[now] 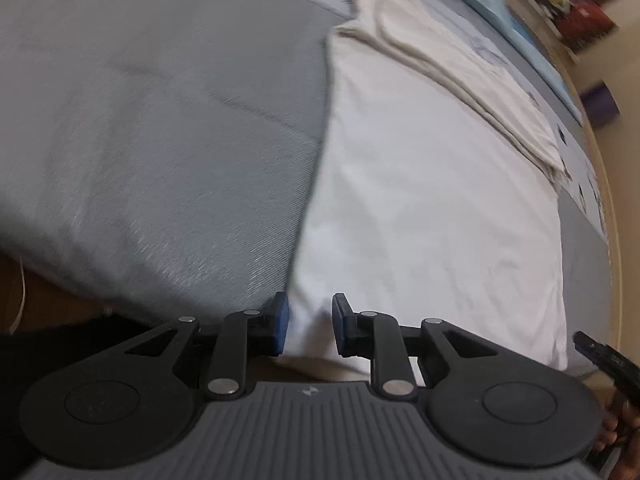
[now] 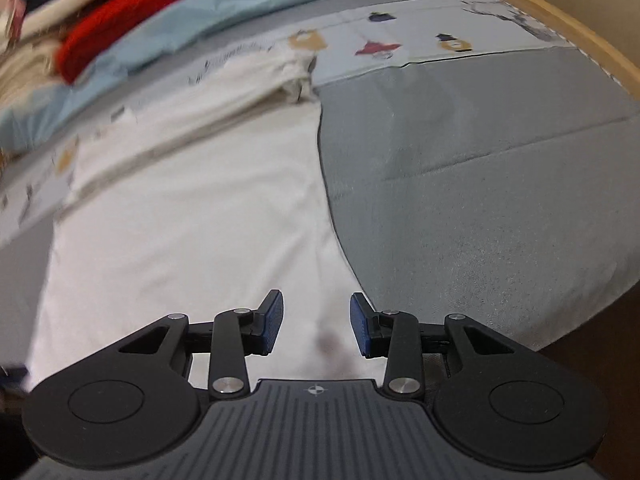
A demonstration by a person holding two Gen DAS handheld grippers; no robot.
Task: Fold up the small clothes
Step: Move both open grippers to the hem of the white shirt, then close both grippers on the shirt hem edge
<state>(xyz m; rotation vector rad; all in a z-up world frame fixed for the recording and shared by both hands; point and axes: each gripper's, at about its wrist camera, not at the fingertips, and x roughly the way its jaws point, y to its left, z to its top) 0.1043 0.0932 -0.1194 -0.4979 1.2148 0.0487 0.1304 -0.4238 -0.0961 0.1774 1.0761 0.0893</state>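
White garment (image 1: 420,208) lies flat on grey bed cover (image 1: 160,140), its far part folded into a cream band (image 1: 460,80). Left gripper (image 1: 310,330) hovers over the garment's near left edge, fingers (image 1: 282,328) part open, nothing gripped. Right gripper (image 2: 316,326) is over the near right edge, fingers (image 2: 360,330) open wider, empty. Light blue cloth (image 2: 160,32), red cloth (image 2: 120,12) and a blurred clothes pile sit beyond; printed sheet strip (image 2: 400,44) runs along the wooden bed rim (image 2: 580,28). Nothing blocks either gripper.
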